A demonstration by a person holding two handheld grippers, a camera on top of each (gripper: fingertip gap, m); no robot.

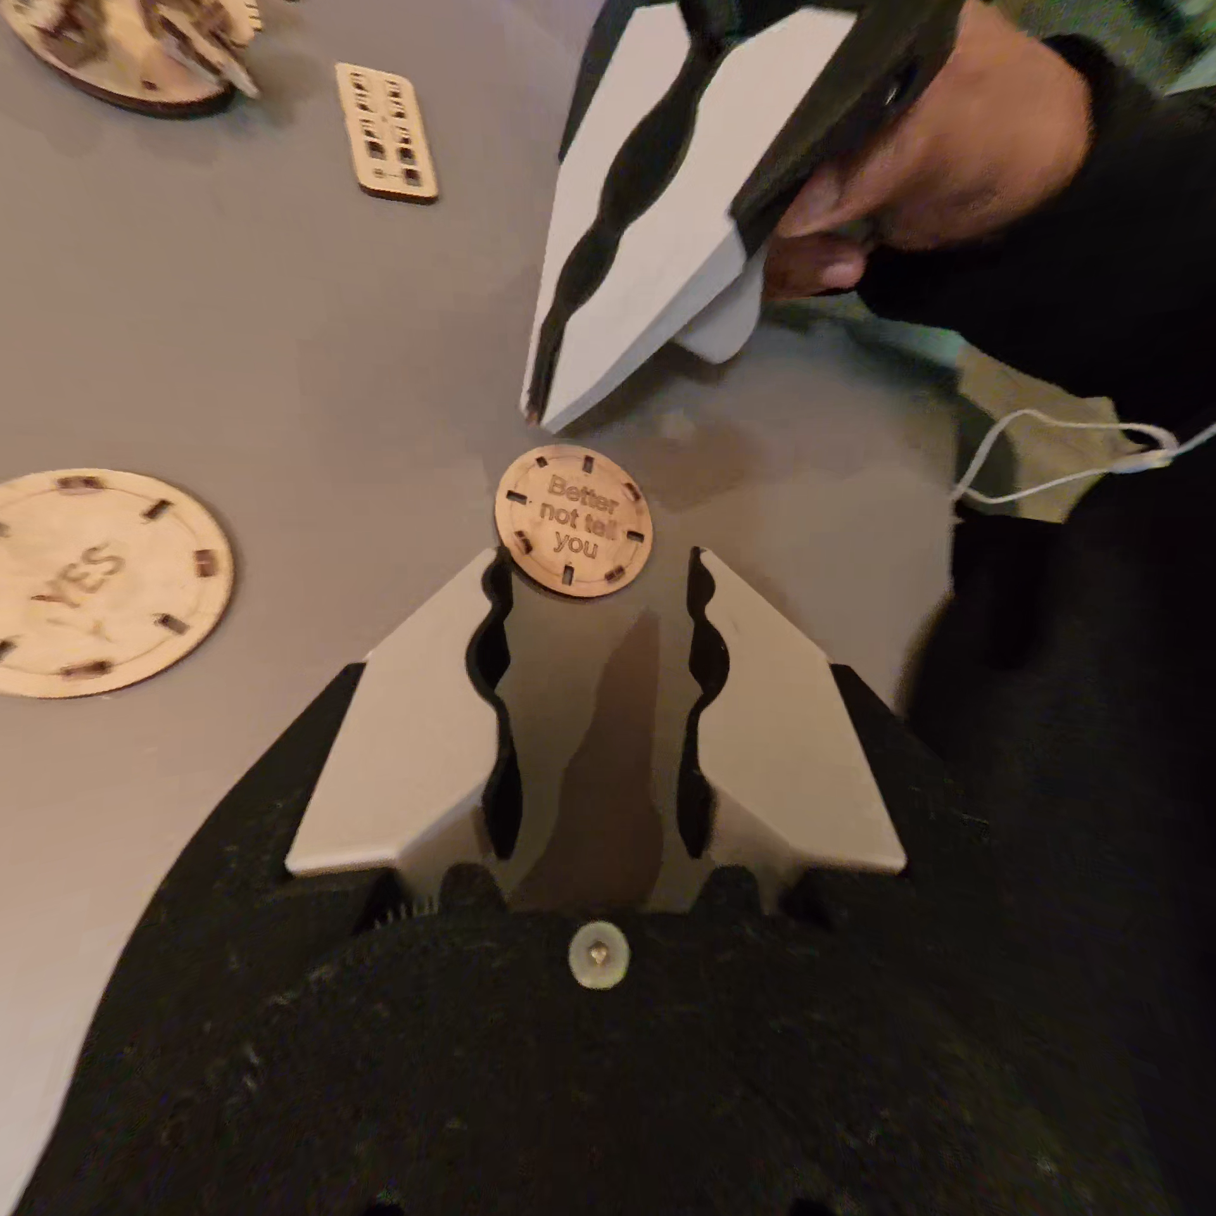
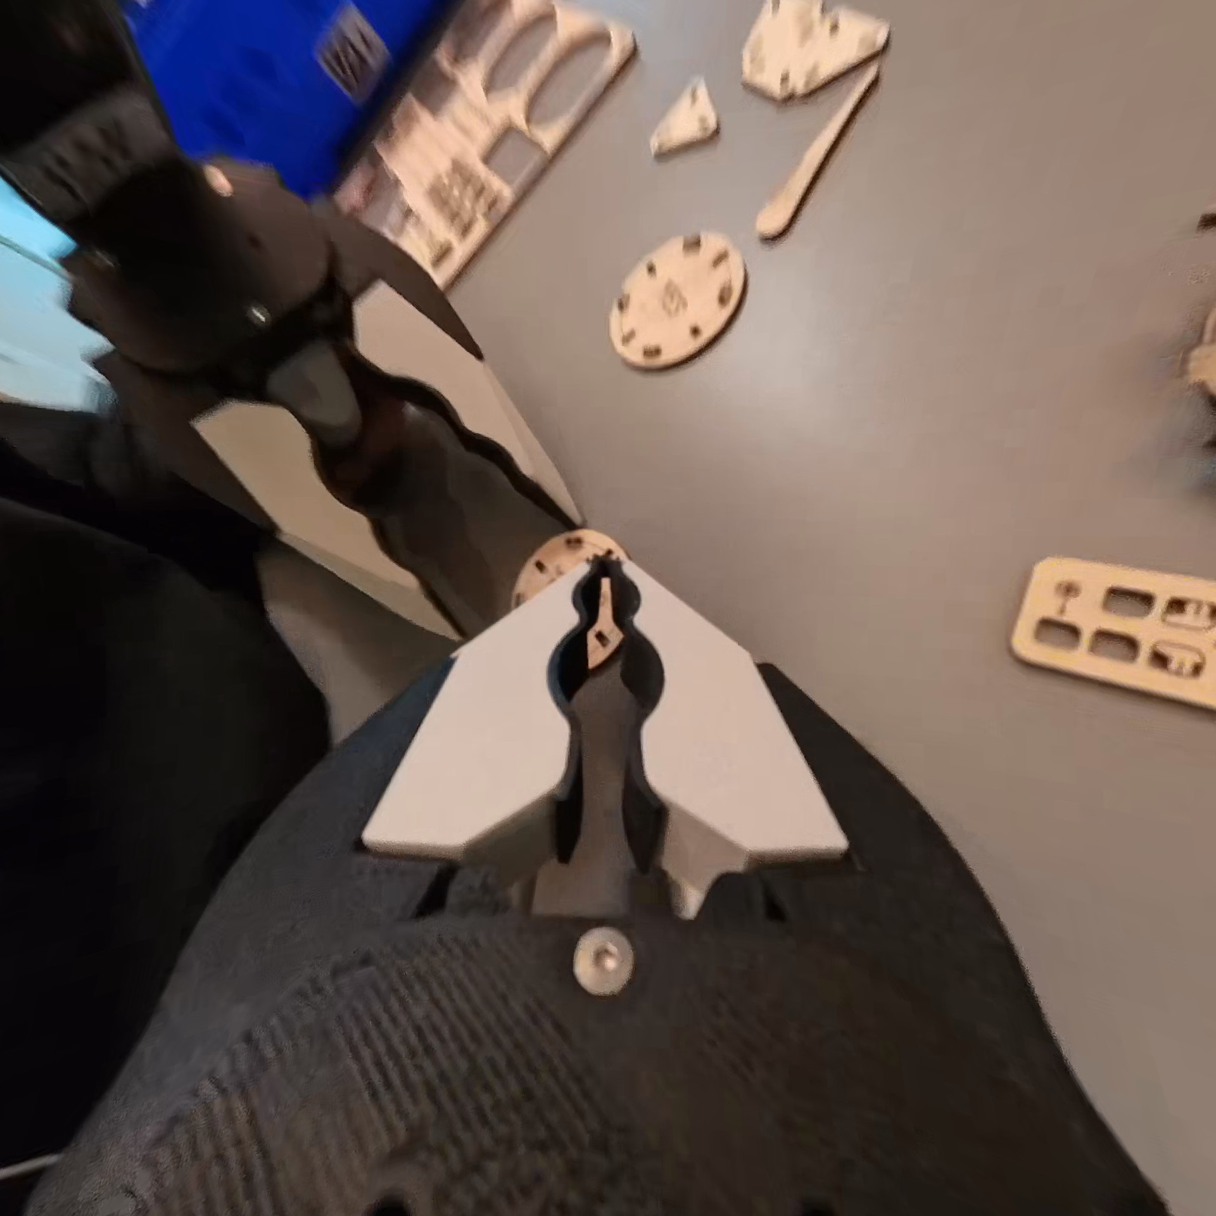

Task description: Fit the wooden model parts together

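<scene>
Left wrist view: we note a large wooden disc (image 1: 99,582) lying on the grey table (image 1: 329,329), well to the left of the left tongs (image 1: 597,553). These tongs stand open and grip nothing. The small wooden disc (image 1: 574,530) lies flat just ahead of their tips, its edge at the left fingertip (image 1: 487,566). The right tongs (image 1: 536,411), closed with nothing visibly held, hang just beyond the small disc's far edge.
</scene>
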